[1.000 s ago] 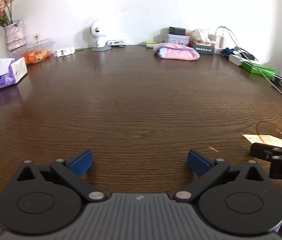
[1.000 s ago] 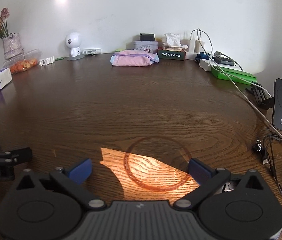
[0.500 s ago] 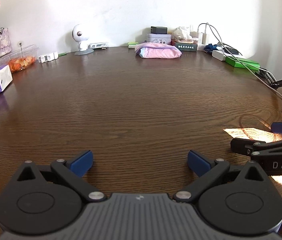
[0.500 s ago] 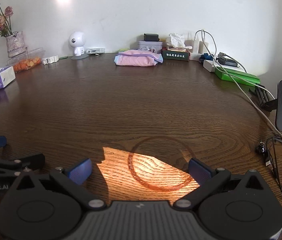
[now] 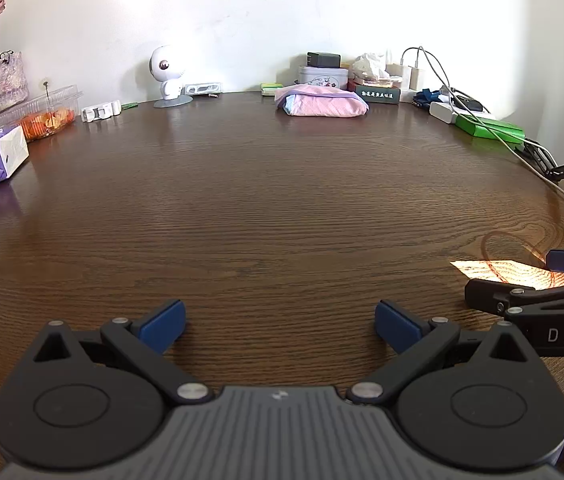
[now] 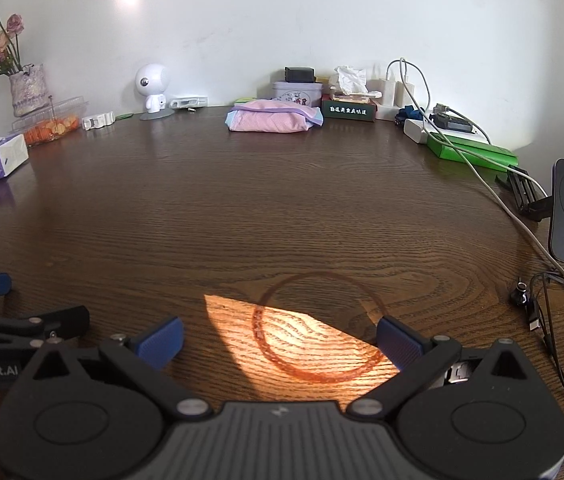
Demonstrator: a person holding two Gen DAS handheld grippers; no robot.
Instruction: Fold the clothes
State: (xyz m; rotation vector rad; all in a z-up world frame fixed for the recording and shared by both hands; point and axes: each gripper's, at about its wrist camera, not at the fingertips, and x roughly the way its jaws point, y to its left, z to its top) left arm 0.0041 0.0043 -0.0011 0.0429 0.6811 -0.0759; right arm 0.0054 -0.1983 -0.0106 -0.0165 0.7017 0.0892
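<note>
Now my view has swung right across the dark oak-grain round table [image 5: 274, 208]; the folded pink fabric bundle [image 5: 321, 105] lies at its far edge, already folded and well apart from me. Left gripper [image 5: 278, 322] and right gripper [image 6: 278, 338] both gape wide, holding nothing.

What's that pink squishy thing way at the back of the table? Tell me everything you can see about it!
It is a folded pink cloth bundle, soft and puffy like a small pillow. The fabric looks finely dotted or mesh-like, with a thin purple trim line along the top and a light blue layer peeking out at its left end. It lies flat on the dark brown wooden table near the far edge, just in front of a pale round tin. Nothing is holding it; both tools are far from it.
</note>
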